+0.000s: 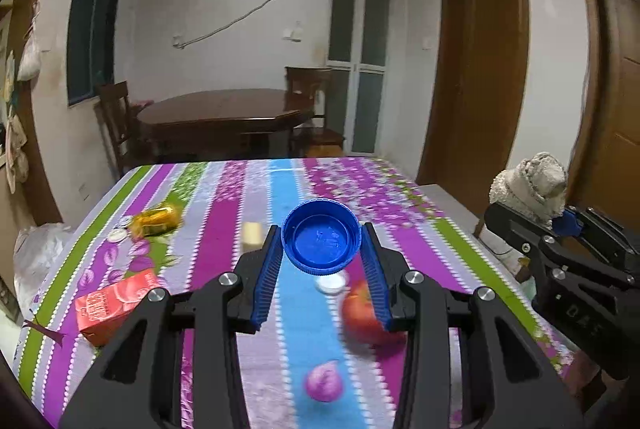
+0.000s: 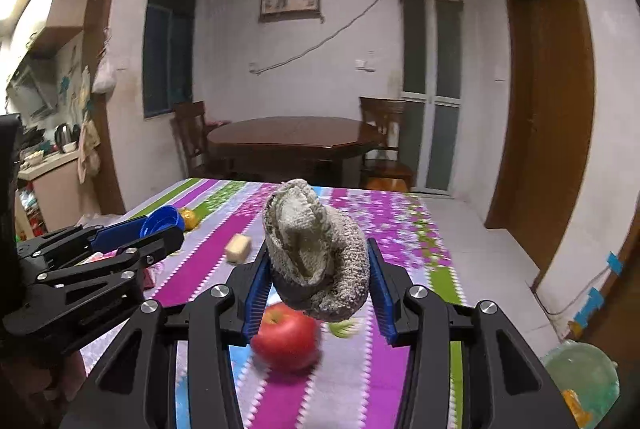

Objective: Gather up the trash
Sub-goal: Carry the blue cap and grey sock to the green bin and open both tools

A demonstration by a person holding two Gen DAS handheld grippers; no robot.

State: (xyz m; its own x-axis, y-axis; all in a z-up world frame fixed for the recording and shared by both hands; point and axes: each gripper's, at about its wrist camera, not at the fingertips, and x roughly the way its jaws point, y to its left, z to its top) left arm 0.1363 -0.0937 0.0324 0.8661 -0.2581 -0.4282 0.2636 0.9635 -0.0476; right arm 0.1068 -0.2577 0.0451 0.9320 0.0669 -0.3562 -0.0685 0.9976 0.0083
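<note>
Left gripper [image 1: 322, 263] pinches a blue cap [image 1: 321, 235] by its rim, hollow side to camera, lifted clear of the table [image 1: 460, 253] — likely trash for carrying off. Right gripper [image 2: 318, 279] is clamped on a grey rag [image 2: 316, 253], also raised. On the striped cloth: apple [image 2: 286, 337] under both grippers, carton [image 1: 116, 303] near the left edge, yellow bottle [image 1: 158, 219] beyond it, onion [image 1: 324, 381] at the near edge. Carton print too blurred to read.

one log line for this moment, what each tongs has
left tongs: shut on blue cap | right tongs: shut on grey sock | both above table | apple on table
</note>
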